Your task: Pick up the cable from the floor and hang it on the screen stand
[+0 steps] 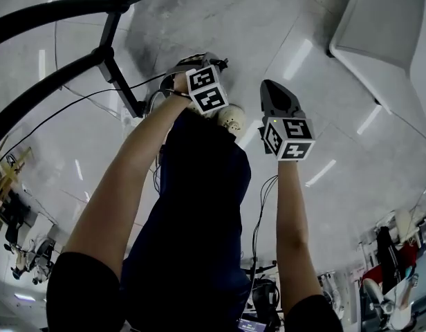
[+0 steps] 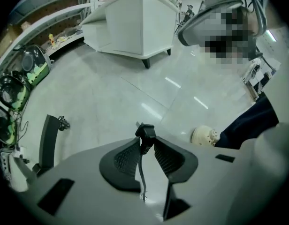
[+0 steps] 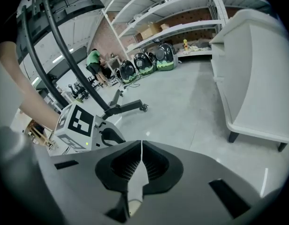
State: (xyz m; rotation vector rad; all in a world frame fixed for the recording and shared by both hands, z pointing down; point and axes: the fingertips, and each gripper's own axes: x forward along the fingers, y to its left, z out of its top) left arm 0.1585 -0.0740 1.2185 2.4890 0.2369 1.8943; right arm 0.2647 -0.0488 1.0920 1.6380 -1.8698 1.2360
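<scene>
In the left gripper view, the left gripper (image 2: 146,143) has its jaws partly closed on the black plug (image 2: 145,133) of the cable (image 2: 141,172). The ribbed pads (image 2: 125,157) press on the plug from both sides. The plug's head stands out past the fingertips, and the thin cord hangs back between the jaws toward the camera. Under the plug is bare pale floor (image 2: 111,97), so this end is lifted off it.

Only the head view shows the rest of the cable. A thin black line runs over the floor from the left and past the foot of the screen stand, reaching the left gripper. Whether that length lies flat or hangs free I cannot tell. In that view the screen stand (image 1: 113,40) is a set of black tubes at the upper left, beside the left gripper. The two grippers sit side by side but apart, above the person's legs.

The right gripper view shows the right gripper (image 3: 140,146) with its jaws drawn together and nothing between them. It also shows the left gripper's marker cube to its left, a wheeled leg of the stand, and wall shelves (image 3: 182,27).

A cream shoe (image 2: 205,136) appears only in the left gripper view. A white cabinet (image 1: 386,26) stands on the floor, well clear of the stand.
</scene>
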